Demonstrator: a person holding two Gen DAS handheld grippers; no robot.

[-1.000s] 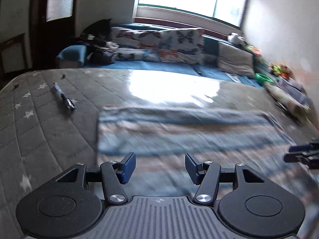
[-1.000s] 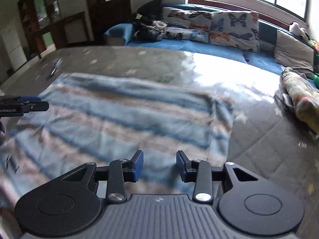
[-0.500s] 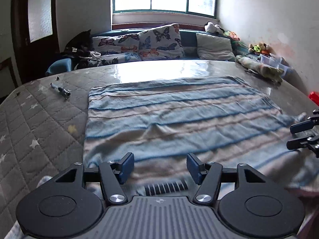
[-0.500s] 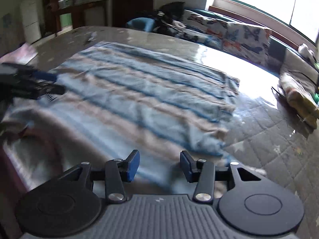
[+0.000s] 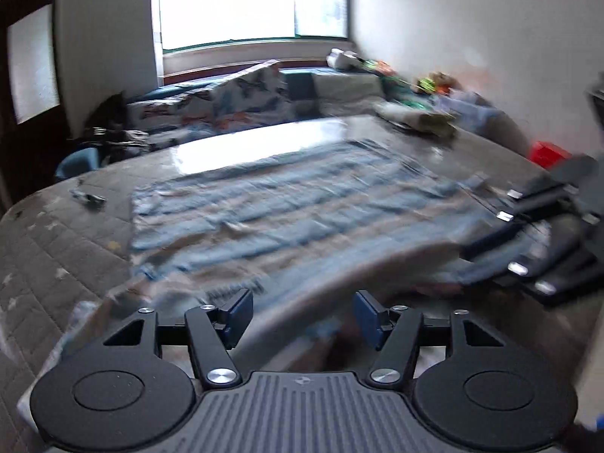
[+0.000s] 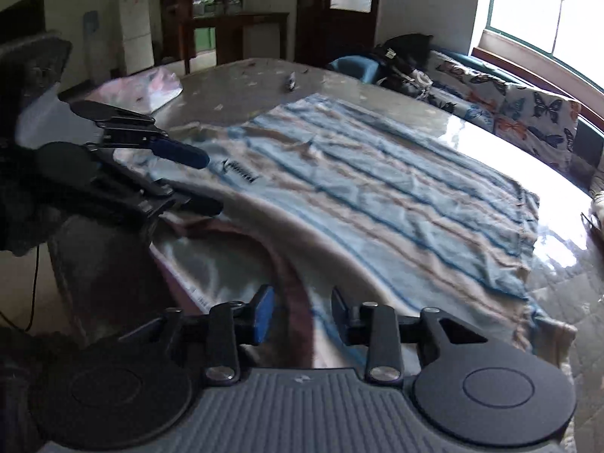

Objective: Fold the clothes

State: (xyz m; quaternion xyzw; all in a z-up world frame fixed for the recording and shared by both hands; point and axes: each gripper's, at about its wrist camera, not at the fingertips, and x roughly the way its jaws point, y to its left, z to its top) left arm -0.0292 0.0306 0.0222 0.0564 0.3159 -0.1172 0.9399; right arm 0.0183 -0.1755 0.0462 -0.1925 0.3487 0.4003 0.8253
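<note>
- Striped cloth, blue and tan, lies spread flat on a big grey quilted bed. Its near edge hangs over the side of the bed.
- Left gripper tips down toward that hanging edge. Its blue pads are apart and closing. The cloth edge shows in the gap, but the pads do not press it.
- Right gripper tips down more. Its pads are closer together and are closing too. The hanging cloth shows between them, and they do not pinch it.
- From the right camera, the left gripper sits off to the left, by the cloth's near corner, with one blue finger over the cloth.
- From the left camera, the right gripper is a blurry dark shape at the right, by the cloth's other near corner.
- Butterfly cushions sit past the bed, under a bright window.
</note>
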